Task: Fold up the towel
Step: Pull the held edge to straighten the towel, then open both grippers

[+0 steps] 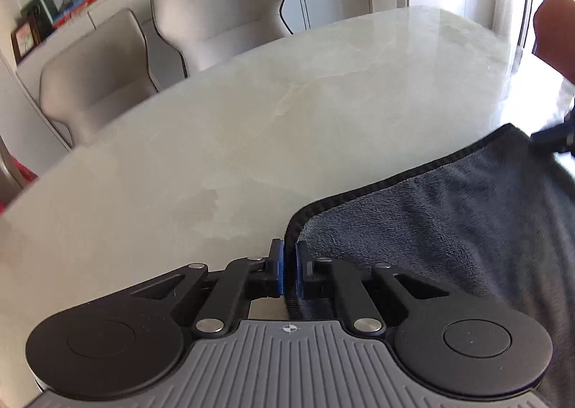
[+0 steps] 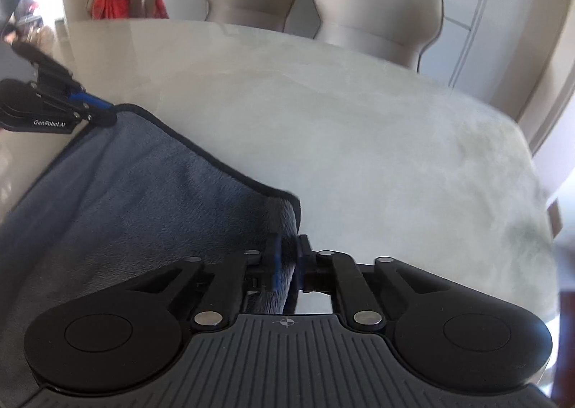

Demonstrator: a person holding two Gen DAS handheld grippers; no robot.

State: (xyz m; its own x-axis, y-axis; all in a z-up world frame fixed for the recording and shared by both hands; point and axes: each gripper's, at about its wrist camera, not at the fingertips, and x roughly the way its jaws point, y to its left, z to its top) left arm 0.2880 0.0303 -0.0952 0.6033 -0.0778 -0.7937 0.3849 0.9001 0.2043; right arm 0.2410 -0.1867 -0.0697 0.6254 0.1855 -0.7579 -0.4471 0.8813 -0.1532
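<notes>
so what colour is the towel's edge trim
Black, on a grey-blue towel; clearest in the left wrist view.

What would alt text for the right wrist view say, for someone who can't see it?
The right hand-held gripper is shut on a corner of a grey towel above a pale marble table. At far left, the left hand-held gripper pinches another corner. Two beige chairs stand behind the table.
</notes>
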